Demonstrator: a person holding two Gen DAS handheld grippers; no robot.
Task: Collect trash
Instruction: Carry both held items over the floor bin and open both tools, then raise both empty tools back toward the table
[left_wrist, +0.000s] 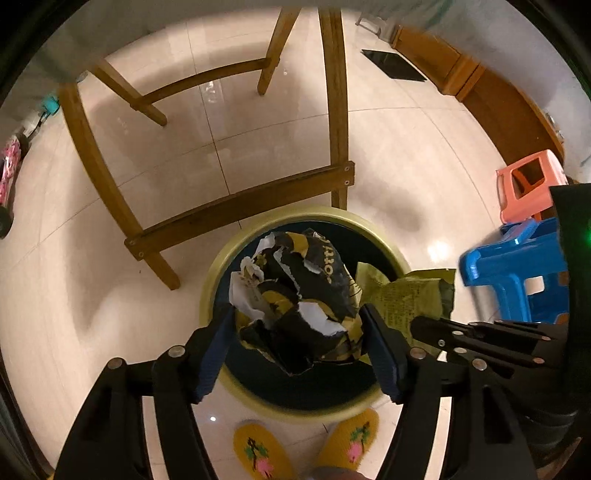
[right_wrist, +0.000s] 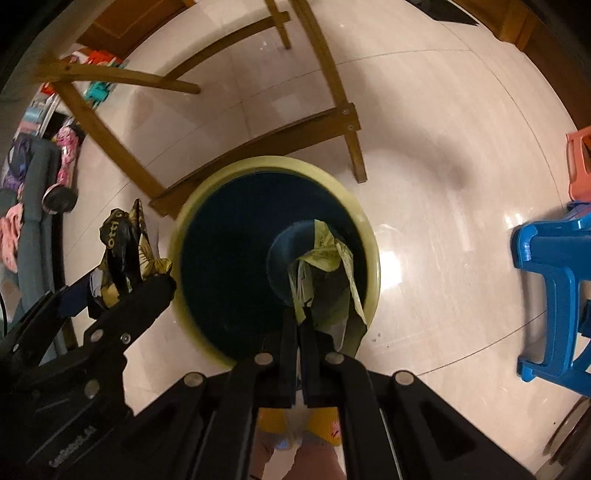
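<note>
A crumpled black-and-yellow wrapper (left_wrist: 295, 295) sits between the blue pads of my left gripper (left_wrist: 295, 325), which is shut on it right above the round yellow-rimmed bin (left_wrist: 218, 269) with its dark inside. The right wrist view shows the same wrapper (right_wrist: 122, 251) in the left gripper (right_wrist: 147, 284), at the bin's left edge. My right gripper (right_wrist: 299, 314) is shut on a pale green wrapper (right_wrist: 325, 243) that hangs over the bin (right_wrist: 373, 254). That green wrapper (left_wrist: 406, 295) also shows to the right in the left wrist view.
A wooden chair frame (left_wrist: 240, 206) stands just behind the bin on the tiled floor. A blue plastic stool (left_wrist: 517, 266) and a pink stool (left_wrist: 528, 188) are at the right. The person's yellow slippers (left_wrist: 258, 450) are just in front of the bin.
</note>
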